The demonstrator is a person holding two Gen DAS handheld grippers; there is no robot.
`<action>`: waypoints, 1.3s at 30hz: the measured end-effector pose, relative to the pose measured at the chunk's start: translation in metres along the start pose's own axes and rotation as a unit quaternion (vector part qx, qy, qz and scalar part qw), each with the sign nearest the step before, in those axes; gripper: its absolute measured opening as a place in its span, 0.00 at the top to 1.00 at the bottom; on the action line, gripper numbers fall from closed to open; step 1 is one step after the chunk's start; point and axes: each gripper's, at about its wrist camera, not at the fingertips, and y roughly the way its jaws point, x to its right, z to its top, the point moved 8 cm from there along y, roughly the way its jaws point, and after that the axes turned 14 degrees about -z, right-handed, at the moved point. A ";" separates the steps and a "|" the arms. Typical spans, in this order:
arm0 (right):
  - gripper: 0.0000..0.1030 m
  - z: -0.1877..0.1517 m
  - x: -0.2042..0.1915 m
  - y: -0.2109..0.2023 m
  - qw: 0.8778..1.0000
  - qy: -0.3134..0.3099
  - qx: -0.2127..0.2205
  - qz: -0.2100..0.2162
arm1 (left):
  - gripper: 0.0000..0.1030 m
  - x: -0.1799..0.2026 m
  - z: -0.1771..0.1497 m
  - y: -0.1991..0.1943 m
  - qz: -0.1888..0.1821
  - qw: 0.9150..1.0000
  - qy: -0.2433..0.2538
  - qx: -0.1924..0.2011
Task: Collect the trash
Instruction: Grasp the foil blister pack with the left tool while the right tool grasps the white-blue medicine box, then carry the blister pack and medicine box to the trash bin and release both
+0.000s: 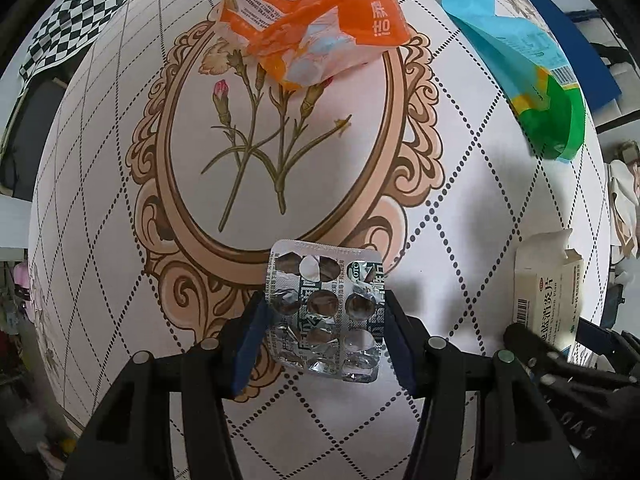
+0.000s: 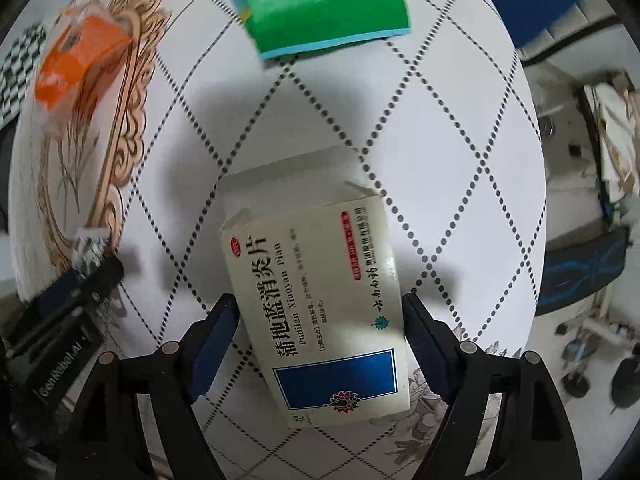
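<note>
Pinching crinkled foil blister pack, left gripper; right gripper clamps cardboard box.

Medicine box: "Pudilan Xiaoyan Pian"; blister pack: "OTC".

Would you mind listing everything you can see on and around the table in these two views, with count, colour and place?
blister pack: one, silver foil, emptied, between the left tongs' fingers
medicine box: one, cream with a blue panel, end flap open, between the right tongs' fingers
orange wrapper: one, orange and white, crumpled, far side, over the printed oval frame
blue-green pouch: one, light blue and green, far right of the left view
tablecloth: one, white with dotted diamonds and a floral oval
checkered cloth: one, black and white, beyond the table's far left edge
left tongs: black with blue pads, closed on the blister pack
right tongs: black with blue pads, gripping the medicine box
</note>
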 end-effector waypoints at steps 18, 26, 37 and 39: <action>0.26 -0.068 -0.030 -0.048 0.996 0.032 0.081 -0.002 | 0.49 0.006 -0.064 -0.061 0.005 0.998 0.033 0.047; 0.26 -0.157 -0.052 -0.102 0.988 0.058 0.139 0.038 | 0.49 -0.029 -0.147 -0.115 -0.023 0.994 0.071 0.084; 0.26 -0.362 -0.058 -0.127 0.976 0.128 0.165 0.064 | 0.49 -0.094 -0.296 -0.168 -0.069 0.985 0.123 0.095; 0.26 -0.400 -0.069 -0.115 0.978 0.127 0.148 0.073 | 0.49 -0.106 -0.321 -0.161 -0.072 0.987 0.120 0.077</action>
